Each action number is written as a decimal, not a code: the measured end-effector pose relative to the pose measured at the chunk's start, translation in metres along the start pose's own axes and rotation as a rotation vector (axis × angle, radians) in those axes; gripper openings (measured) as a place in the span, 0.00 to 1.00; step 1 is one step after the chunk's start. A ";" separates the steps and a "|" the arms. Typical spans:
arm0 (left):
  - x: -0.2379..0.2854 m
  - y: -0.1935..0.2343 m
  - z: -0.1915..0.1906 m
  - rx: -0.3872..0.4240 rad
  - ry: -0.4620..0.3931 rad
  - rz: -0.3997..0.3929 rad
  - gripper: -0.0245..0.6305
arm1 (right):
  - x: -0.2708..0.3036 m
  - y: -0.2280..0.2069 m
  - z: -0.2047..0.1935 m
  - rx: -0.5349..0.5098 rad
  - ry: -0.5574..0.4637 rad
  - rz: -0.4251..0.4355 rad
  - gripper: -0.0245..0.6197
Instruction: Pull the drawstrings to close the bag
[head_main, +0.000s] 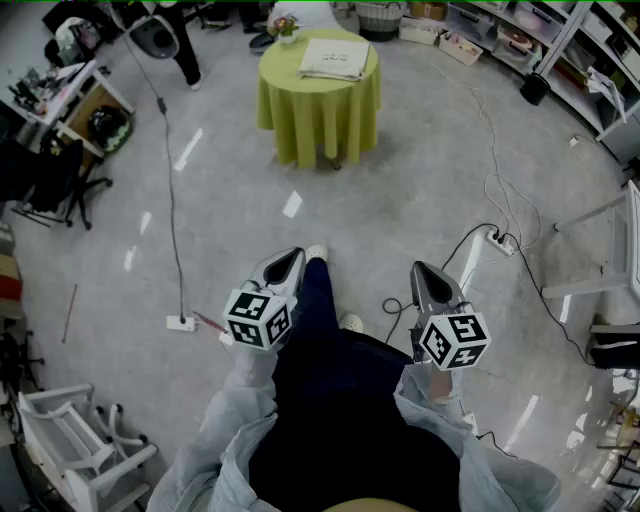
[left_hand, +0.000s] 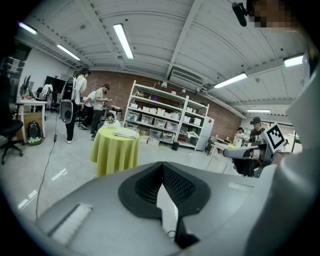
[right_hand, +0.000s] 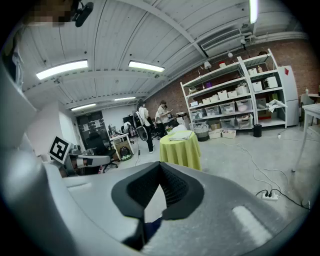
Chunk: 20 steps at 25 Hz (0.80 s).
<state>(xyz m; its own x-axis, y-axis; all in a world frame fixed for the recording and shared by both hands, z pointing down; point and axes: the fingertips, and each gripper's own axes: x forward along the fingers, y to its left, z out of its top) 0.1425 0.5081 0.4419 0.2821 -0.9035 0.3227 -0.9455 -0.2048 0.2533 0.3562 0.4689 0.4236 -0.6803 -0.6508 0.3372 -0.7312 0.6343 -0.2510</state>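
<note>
Head view, left to right: a black office chair (head_main: 62, 178) stands at 9 o'clock on the grey floor (head_main: 400, 180). A white power strip (head_main: 181, 322) lies at 8 o'clock. The left gripper (head_main: 293, 258) hangs just at 9 o'clock of the person's shoe (head_main: 316, 252). In the left gripper view, the left gripper (left_hand: 161, 166) has its fingers together at the tips, with nothing between them. At 12 o'clock, well apart from both grippers, stands a round table (head_main: 320, 120) under a yellow-green cloth. The pale flat bag (head_main: 335, 58) lies on top; its drawstrings are too small to make out. The right gripper (head_main: 421, 270) hangs at 4 o'clock of the shoe. In the right gripper view, its fingers (right_hand: 172, 187) are likewise pressed together and empty. Storage shelves (head_main: 530, 35) fill 1 to 2 o'clock.
</note>
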 end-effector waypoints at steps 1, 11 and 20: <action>0.001 -0.001 0.001 -0.005 -0.008 0.001 0.06 | 0.001 -0.003 0.001 -0.001 0.000 -0.001 0.04; 0.003 0.001 -0.004 -0.019 -0.010 0.001 0.06 | 0.012 0.002 0.001 -0.009 0.020 0.008 0.04; 0.003 -0.006 -0.016 -0.052 -0.009 -0.043 0.41 | 0.016 -0.003 -0.007 0.059 0.006 0.017 0.35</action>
<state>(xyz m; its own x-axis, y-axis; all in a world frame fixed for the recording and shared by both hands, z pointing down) 0.1512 0.5127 0.4556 0.3206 -0.8975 0.3027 -0.9226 -0.2236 0.3142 0.3482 0.4593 0.4362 -0.6928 -0.6374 0.3373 -0.7210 0.6199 -0.3096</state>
